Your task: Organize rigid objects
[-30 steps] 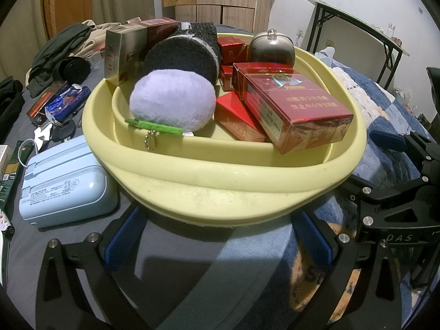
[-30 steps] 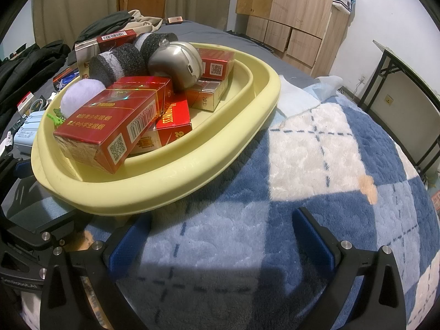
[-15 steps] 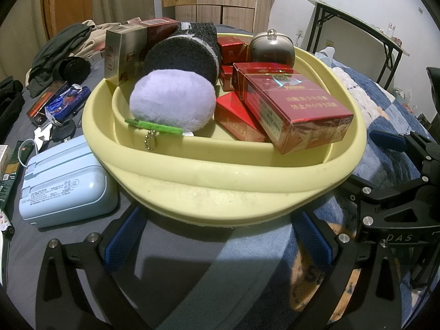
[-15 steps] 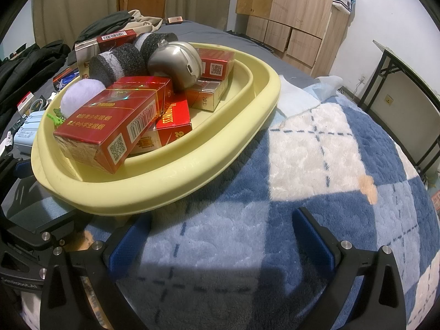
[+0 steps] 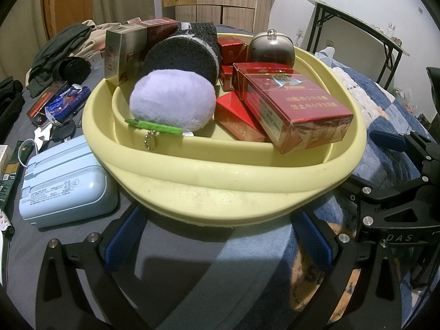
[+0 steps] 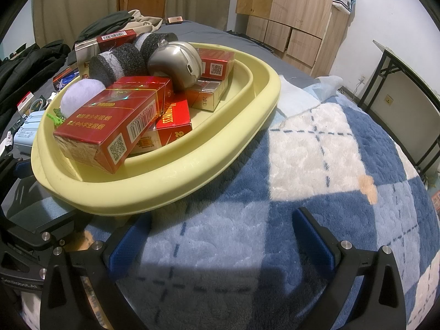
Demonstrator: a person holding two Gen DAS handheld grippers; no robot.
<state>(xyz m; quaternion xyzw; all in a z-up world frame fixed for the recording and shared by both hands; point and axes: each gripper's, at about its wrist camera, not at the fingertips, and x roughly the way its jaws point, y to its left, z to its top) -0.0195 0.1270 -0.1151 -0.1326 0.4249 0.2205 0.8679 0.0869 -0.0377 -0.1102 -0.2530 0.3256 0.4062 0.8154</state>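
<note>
Sitting on the bed, the yellow basin is holding red cigarette packs, a lilac plush ball, a rolled dark sock and a silver pod. Both the left tongs and right tongs are gaping wide, gripping nothing, just short of the basin's near rim.

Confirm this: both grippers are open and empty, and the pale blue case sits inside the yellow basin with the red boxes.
Not quite. The pale blue case lies outside the yellow basin, beside it on the bed, as the left wrist view shows. Both the left gripper and right gripper are open and empty.
</note>
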